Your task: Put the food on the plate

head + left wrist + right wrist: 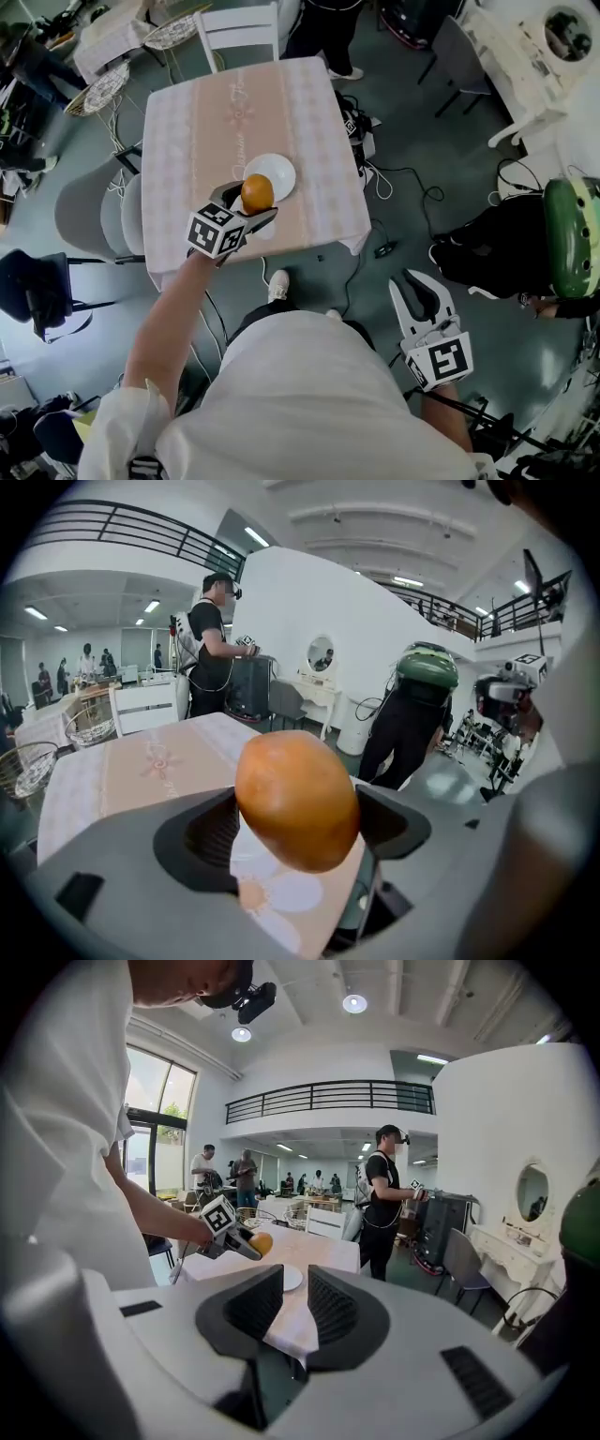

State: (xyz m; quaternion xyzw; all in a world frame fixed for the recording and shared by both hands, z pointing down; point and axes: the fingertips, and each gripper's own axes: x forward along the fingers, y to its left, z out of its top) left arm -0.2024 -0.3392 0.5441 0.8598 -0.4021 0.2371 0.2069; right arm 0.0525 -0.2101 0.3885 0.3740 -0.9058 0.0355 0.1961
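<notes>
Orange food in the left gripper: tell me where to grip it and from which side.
Grip the orange food across its widest middle, one jaw on each flank, coming from the person's side, as the left gripper does now. It is smooth and egg-shaped, so a pinch near either end would probably squeeze it out.

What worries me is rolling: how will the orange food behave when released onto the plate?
The orange food looks smooth and egg-shaped, so it would probably roll. The plate looks shallow, so its rim may barely stop it.
</notes>
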